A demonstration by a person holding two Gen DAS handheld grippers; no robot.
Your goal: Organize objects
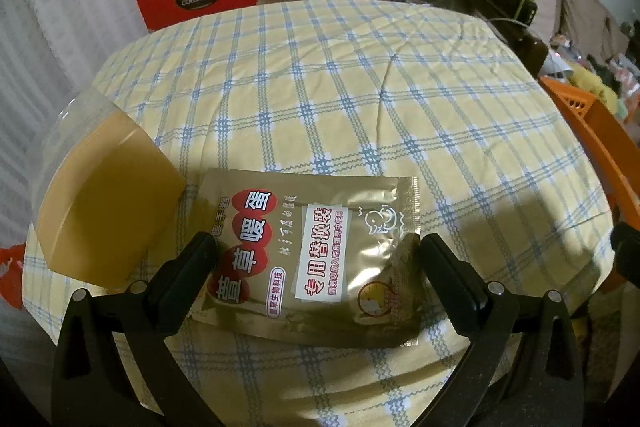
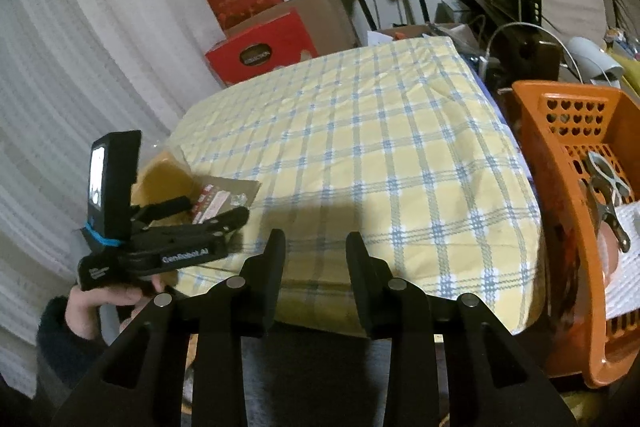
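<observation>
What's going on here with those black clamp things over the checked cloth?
A person is tidying up with a handheld two-finger gripper in each hand. The left gripper stands open around a gold foil packet lying on the checked tablecloth, beside a clear box with a yellowish block; it hasn't closed on it. The right gripper is empty, jaws part open, near the table's front edge. An orange basket at the right already holds a few items.

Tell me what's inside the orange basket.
In the orange basket, metal clips lie on something white. The near wall and frame edge hide the rest.
</observation>
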